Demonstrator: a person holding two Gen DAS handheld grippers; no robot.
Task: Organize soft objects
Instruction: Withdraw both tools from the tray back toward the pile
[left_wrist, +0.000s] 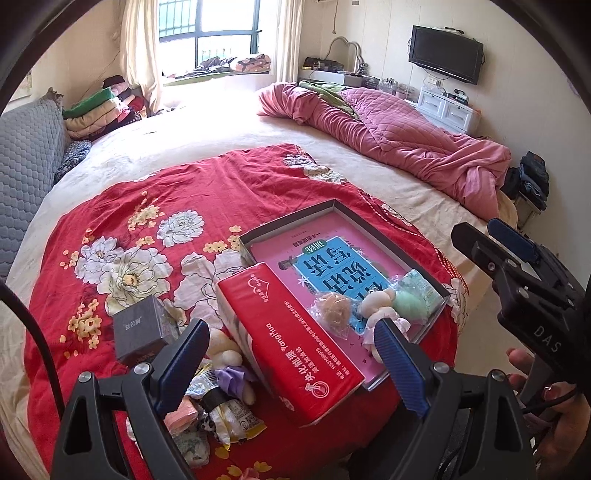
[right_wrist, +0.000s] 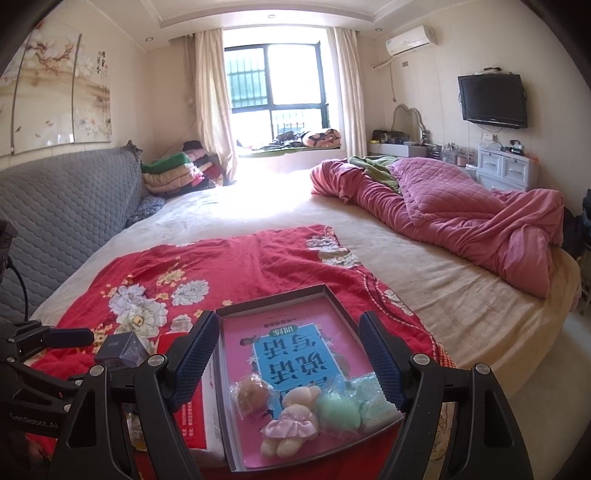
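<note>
A shallow grey box (left_wrist: 345, 210) (right_wrist: 334, 299) with a pink book inside lies on a red floral cloth (left_wrist: 166, 206) on the bed. In it sit a tan puff in plastic (left_wrist: 332, 310) (right_wrist: 251, 397), a small bear in a pink dress (right_wrist: 291, 424) (left_wrist: 380, 306) and a green sponge (right_wrist: 340, 410) (left_wrist: 410, 304). A red tissue pack (left_wrist: 291, 343) leans on the box's left edge. Left of it lie a bear with a purple dress (left_wrist: 231, 363) and snack packets (left_wrist: 236, 421). My left gripper (left_wrist: 291, 369) is open above the tissue pack. My right gripper (right_wrist: 288, 363) is open over the box.
A dark small box (left_wrist: 138, 328) (right_wrist: 122, 349) stands on the cloth at the left. A pink quilt (left_wrist: 406, 136) is bunched at the bed's far right. A grey padded headboard (right_wrist: 62, 199) runs along the left. Folded blankets (right_wrist: 173, 173) are stacked by the window.
</note>
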